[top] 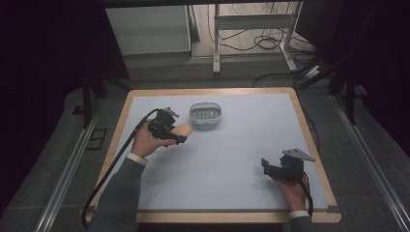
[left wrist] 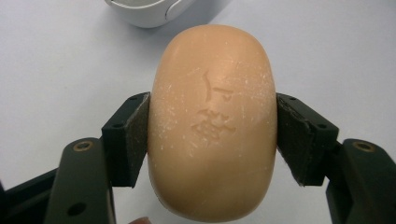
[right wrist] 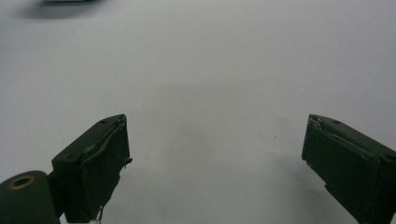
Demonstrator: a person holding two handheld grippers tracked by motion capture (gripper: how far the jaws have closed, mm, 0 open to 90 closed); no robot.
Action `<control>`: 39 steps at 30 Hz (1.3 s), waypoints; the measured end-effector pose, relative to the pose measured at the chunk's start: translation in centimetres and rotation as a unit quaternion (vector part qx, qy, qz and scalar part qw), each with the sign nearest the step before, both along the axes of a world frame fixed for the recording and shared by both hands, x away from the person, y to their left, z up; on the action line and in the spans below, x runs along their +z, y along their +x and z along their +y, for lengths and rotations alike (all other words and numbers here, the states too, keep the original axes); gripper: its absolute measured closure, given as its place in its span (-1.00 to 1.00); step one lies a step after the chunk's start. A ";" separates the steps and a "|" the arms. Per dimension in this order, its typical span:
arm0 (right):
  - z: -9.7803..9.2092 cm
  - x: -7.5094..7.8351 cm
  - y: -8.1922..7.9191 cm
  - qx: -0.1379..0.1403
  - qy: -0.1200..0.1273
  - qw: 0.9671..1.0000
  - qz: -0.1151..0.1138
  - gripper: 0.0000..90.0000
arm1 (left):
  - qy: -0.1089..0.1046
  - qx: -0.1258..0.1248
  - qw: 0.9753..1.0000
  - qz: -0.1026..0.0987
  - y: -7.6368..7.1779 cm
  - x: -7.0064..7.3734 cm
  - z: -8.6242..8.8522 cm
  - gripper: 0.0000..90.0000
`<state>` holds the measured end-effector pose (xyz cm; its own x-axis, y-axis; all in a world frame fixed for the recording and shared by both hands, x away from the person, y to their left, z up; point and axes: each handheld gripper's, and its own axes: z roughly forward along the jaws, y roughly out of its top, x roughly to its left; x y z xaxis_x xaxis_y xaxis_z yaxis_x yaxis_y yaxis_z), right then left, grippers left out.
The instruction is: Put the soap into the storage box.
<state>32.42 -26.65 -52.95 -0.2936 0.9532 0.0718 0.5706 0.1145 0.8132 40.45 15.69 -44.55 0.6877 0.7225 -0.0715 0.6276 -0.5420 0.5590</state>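
Left gripper view: stamped soap bar [left wrist: 212, 123] pinched by left gripper [left wrist: 212, 135], high view: right gripper [top: 270, 166] spread apart

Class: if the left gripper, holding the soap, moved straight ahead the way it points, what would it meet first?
Probably the white soap dish just beyond the soap bar clamped in the left gripper; depth is uncertain.

A lab: bare table [top: 309, 145], floor rails [top: 67, 179], loose cables [top: 261, 43].

My left tongs [top: 180, 133] grip a tan soap bar [top: 183, 129] just beside the grey dish [top: 205, 115]; my right tongs [top: 267, 166] hover apart over the counter [top: 232, 145].
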 end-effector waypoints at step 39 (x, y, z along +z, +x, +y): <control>0.0 0.0 0.0 0.001 0.001 1.000 0.001 -0.83 | -0.001 -0.002 1.000 -0.012 3.0 1.1 -1.4 -0.28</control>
<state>32.46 -26.68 -52.96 -0.2948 0.9526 0.0750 0.5727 0.1133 0.8119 43.45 14.30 -43.42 0.6923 0.7194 -0.0566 0.6121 -0.5438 0.5741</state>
